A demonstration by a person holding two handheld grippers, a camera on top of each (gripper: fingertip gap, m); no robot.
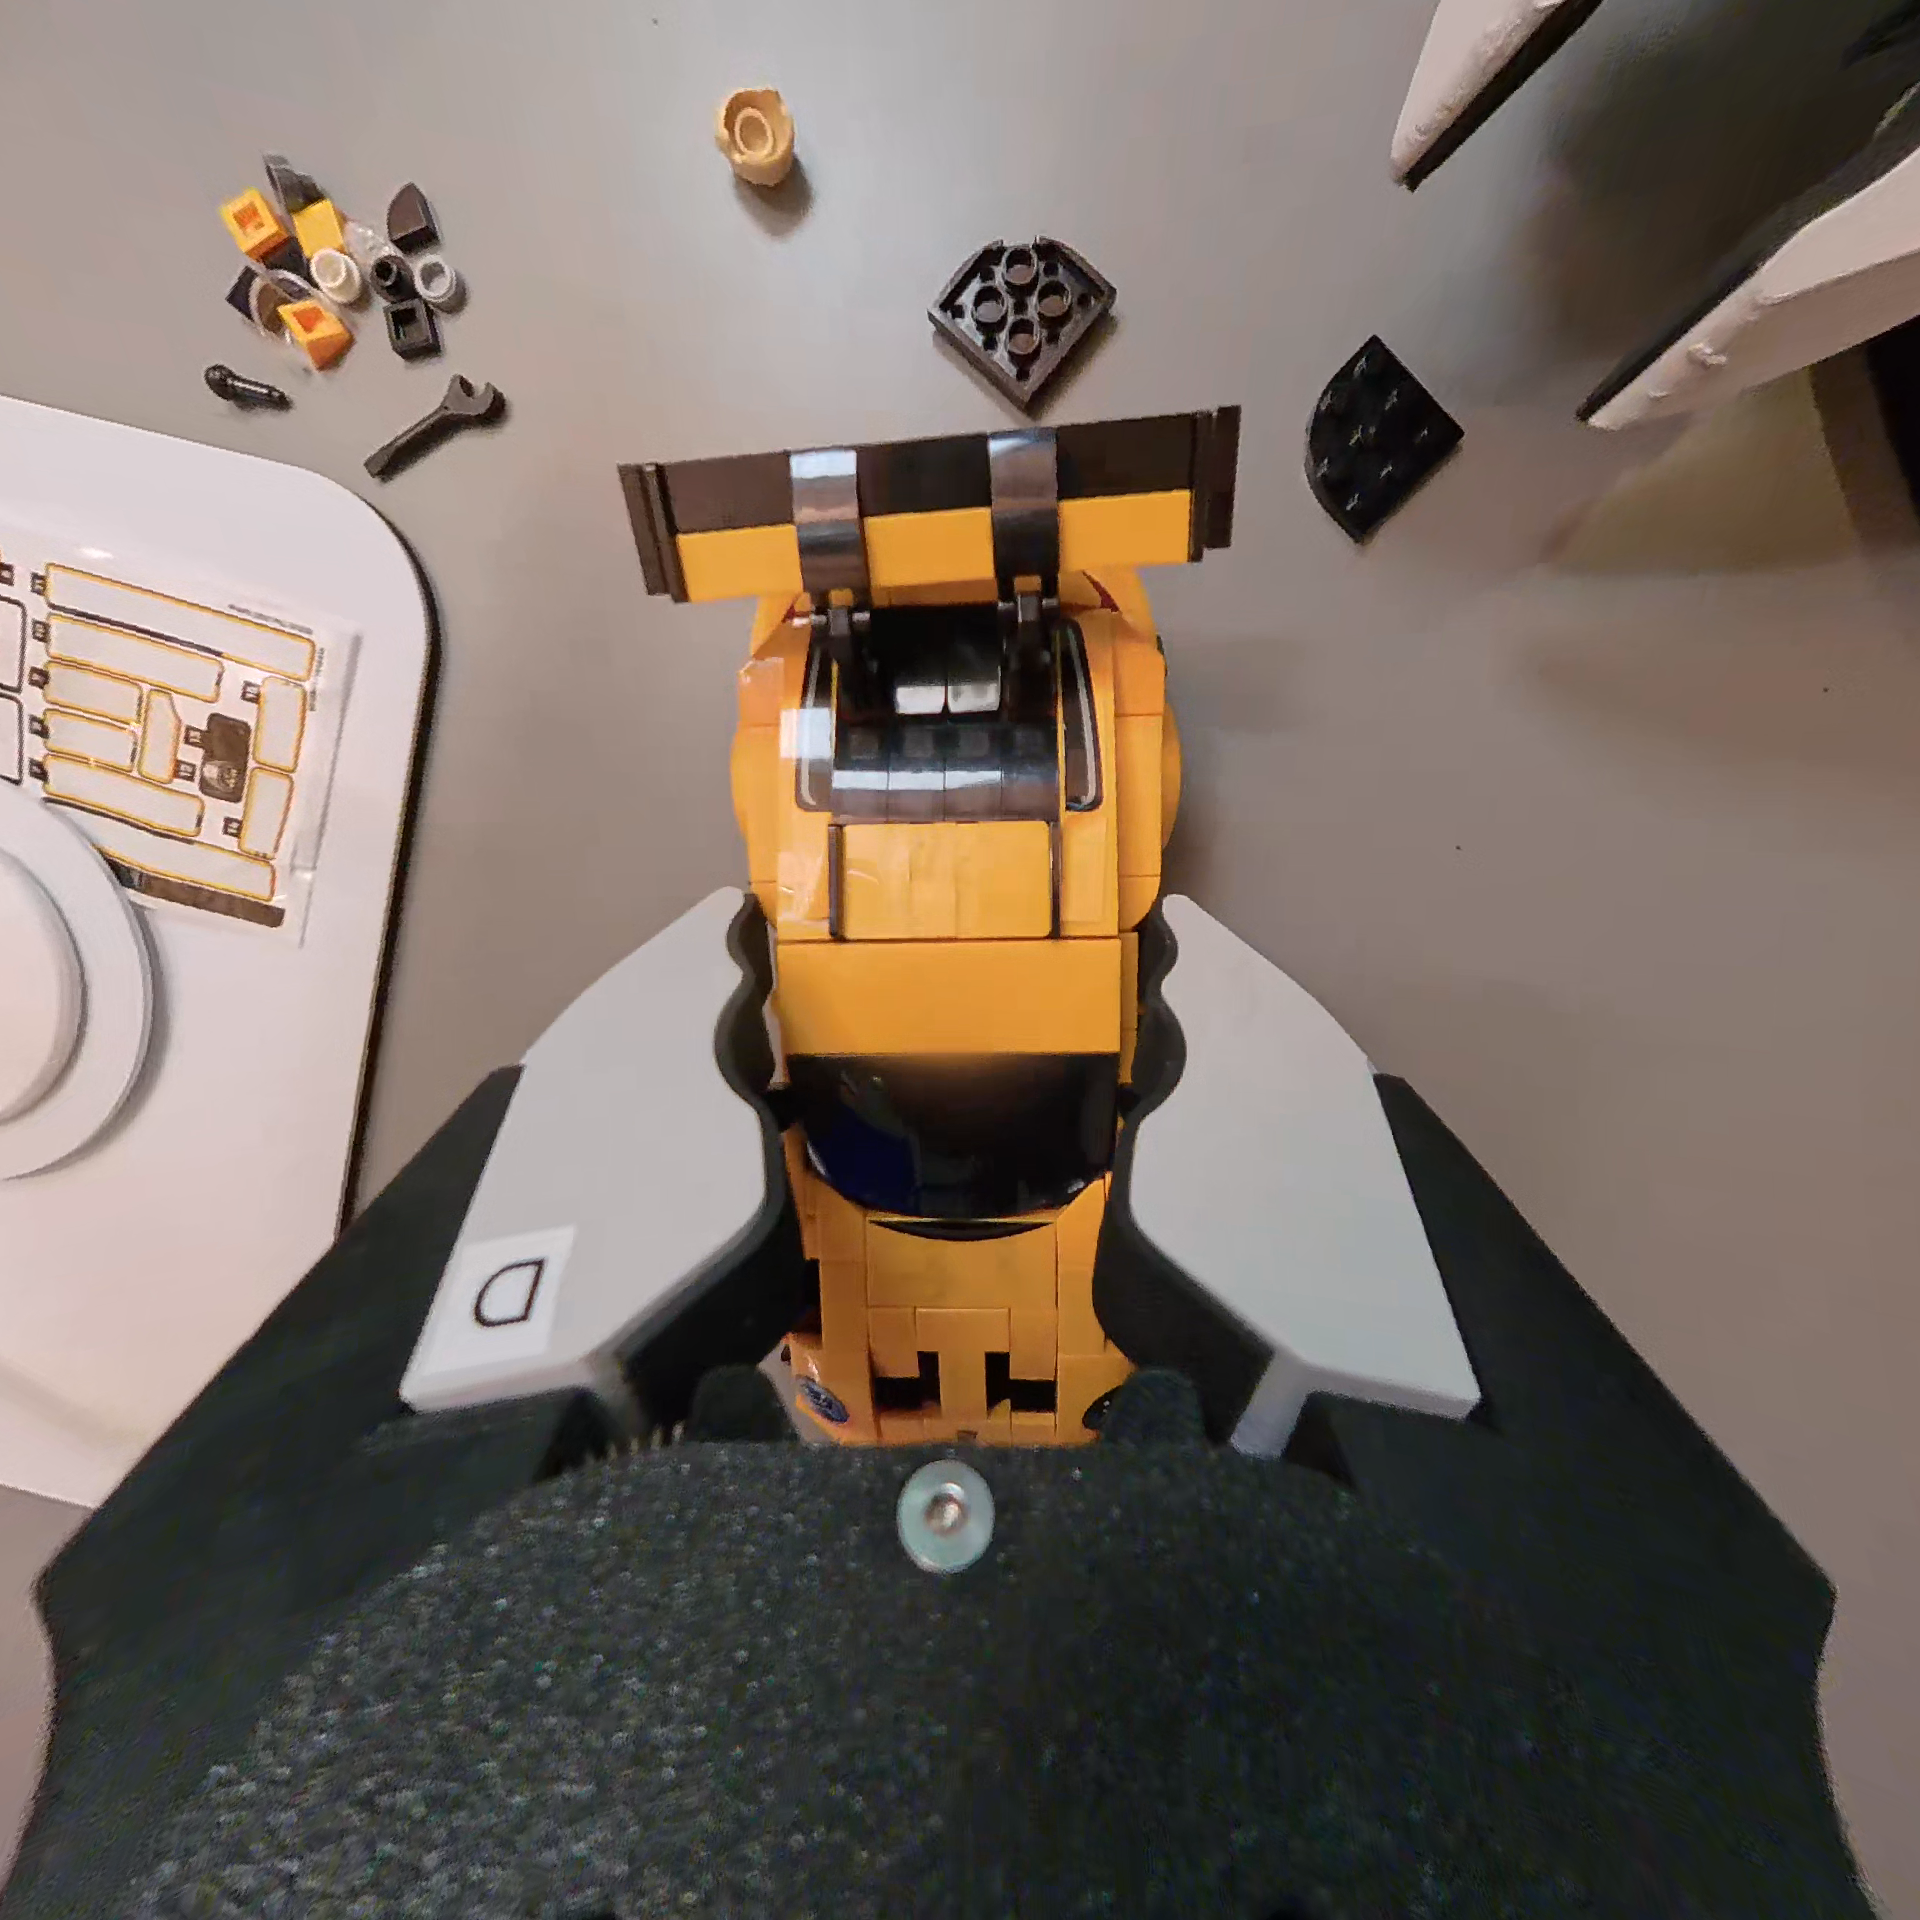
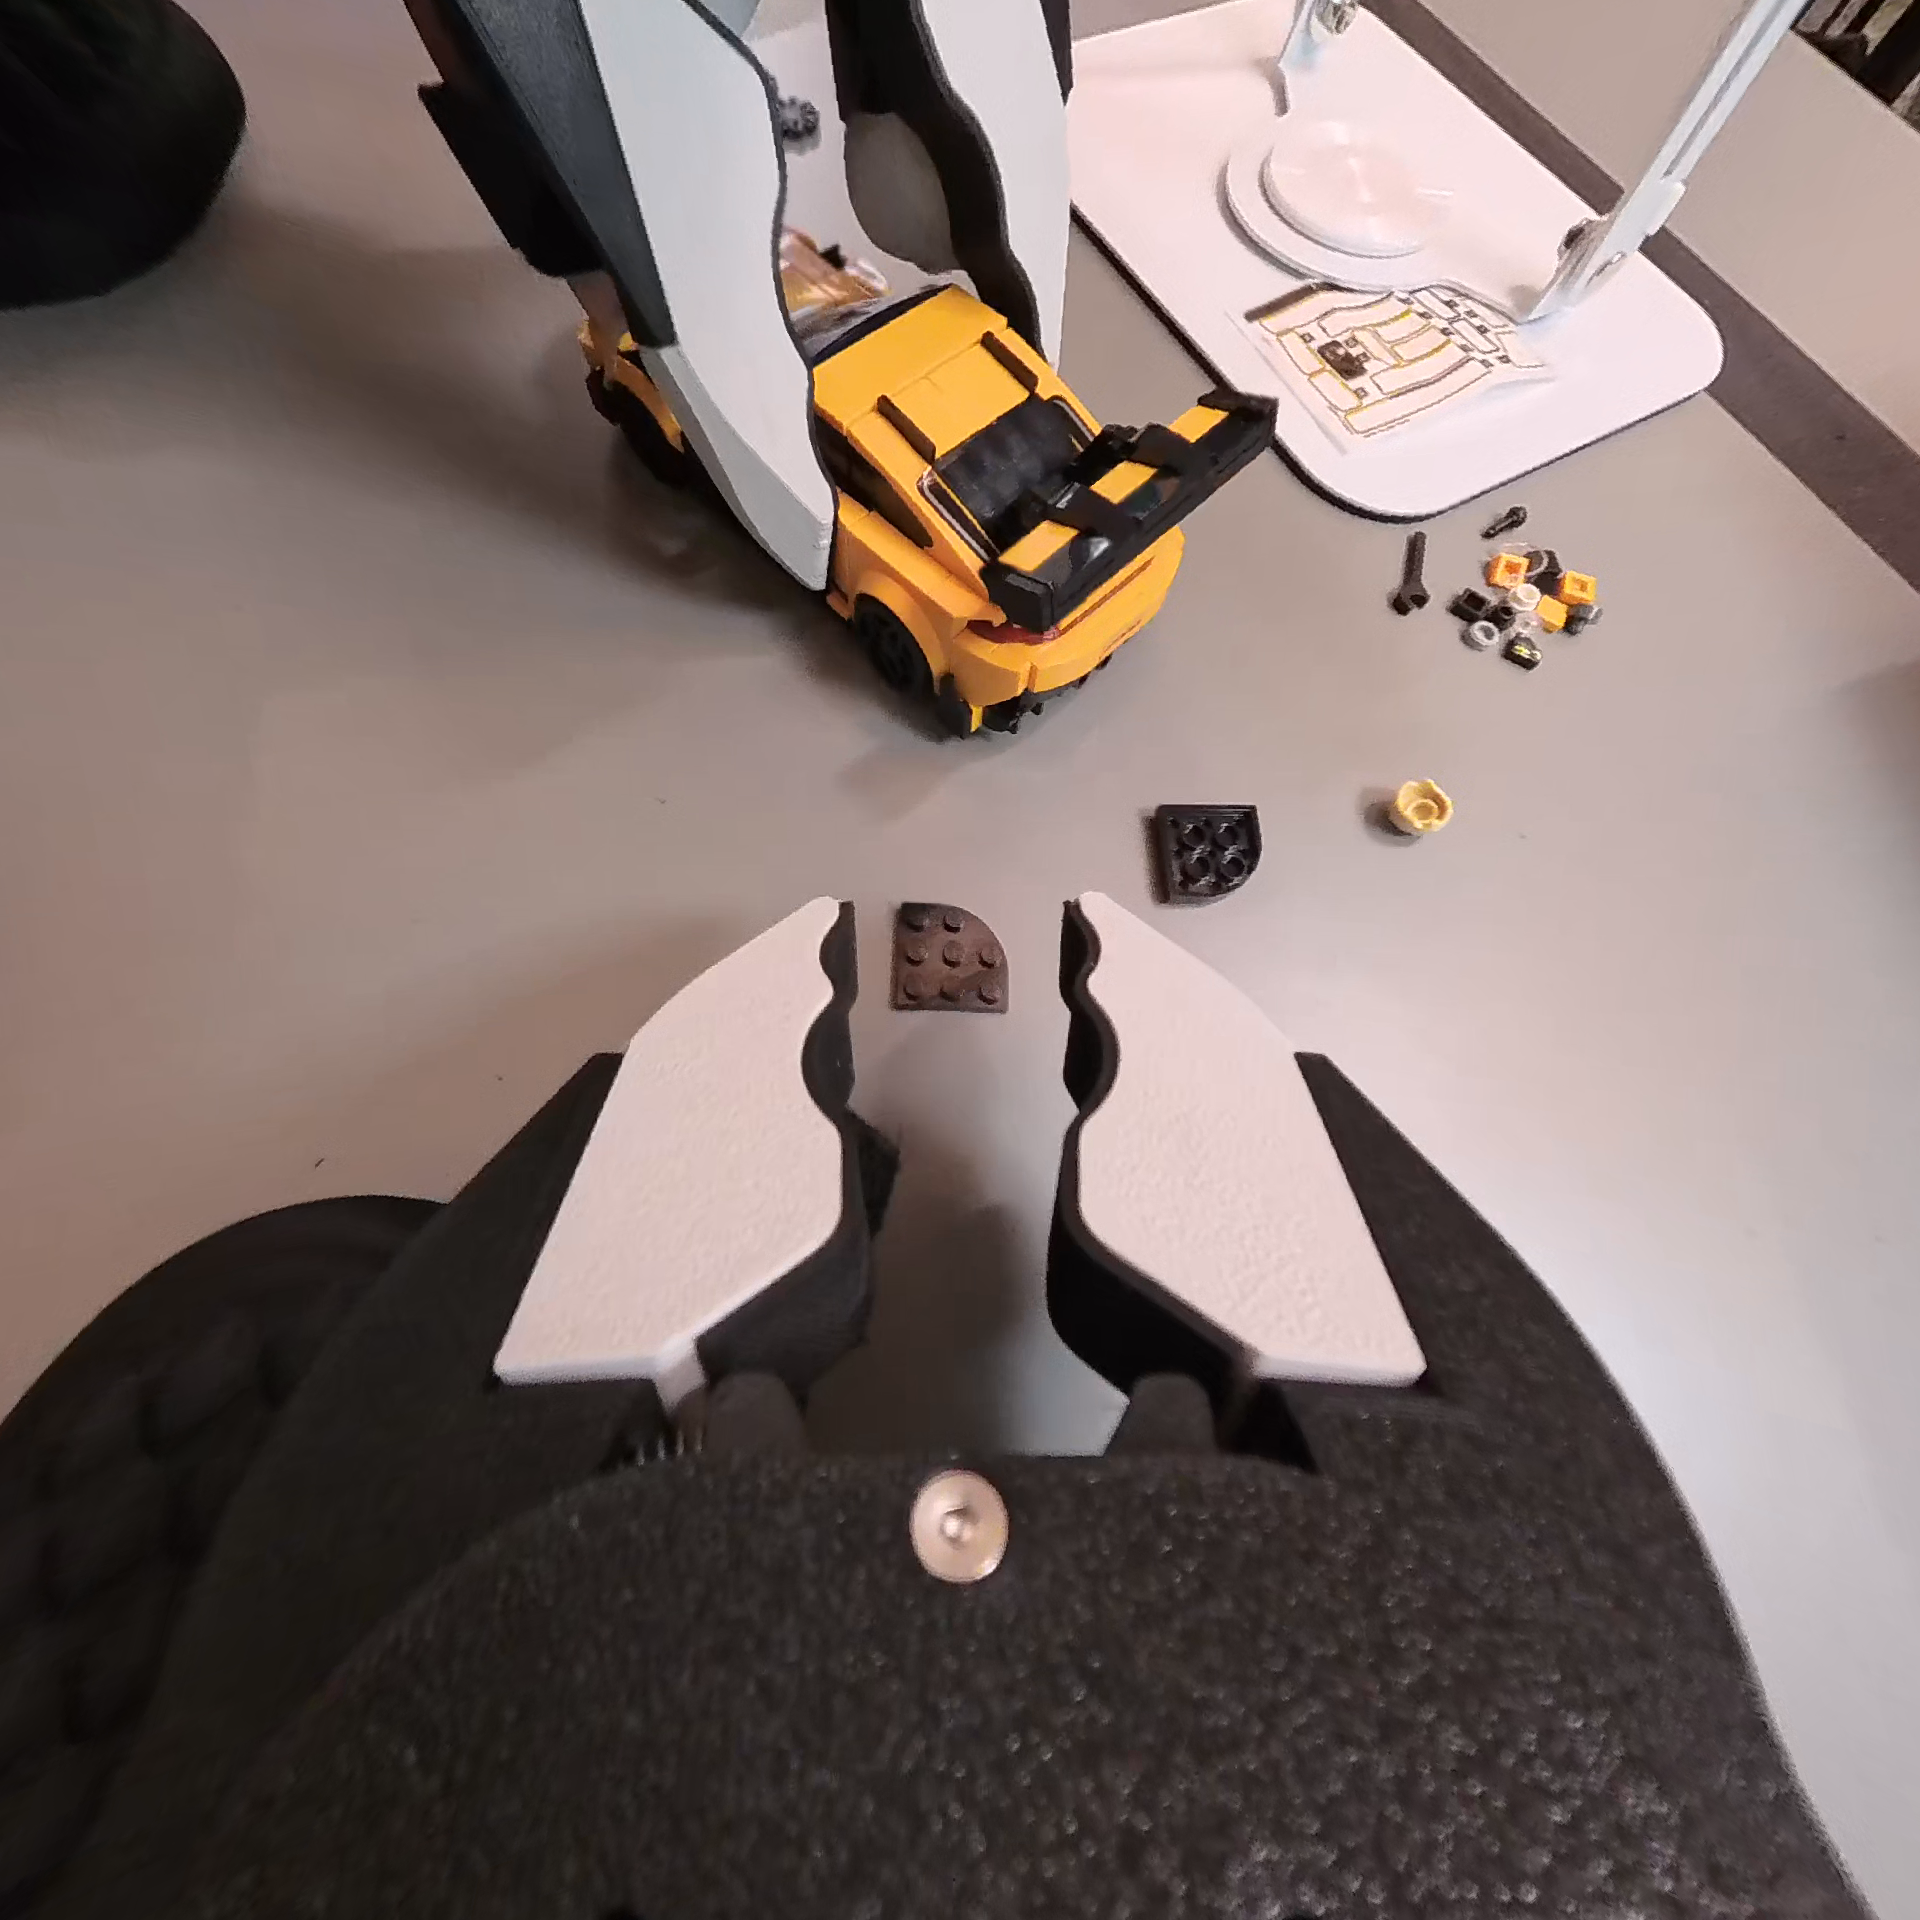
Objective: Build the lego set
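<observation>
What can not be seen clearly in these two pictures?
- Car front: in the left wrist view the gripper body covers the nose; in the right wrist view the left gripper hides it.
- Small parts pile: too small in both views to tell each piece.
- Sticker sheet: cut off by the left edge in the left wrist view.
- Right gripper and the black plate between its fingers: contact unclear.

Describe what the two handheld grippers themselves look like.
Both match: the left gripper and right gripper each have two broad light grey fingers with wavy black inner pads, set in a black, rough-textured body with a silver screw at the centre. The left one carries a white sticker on one finger. No cables show.
</observation>
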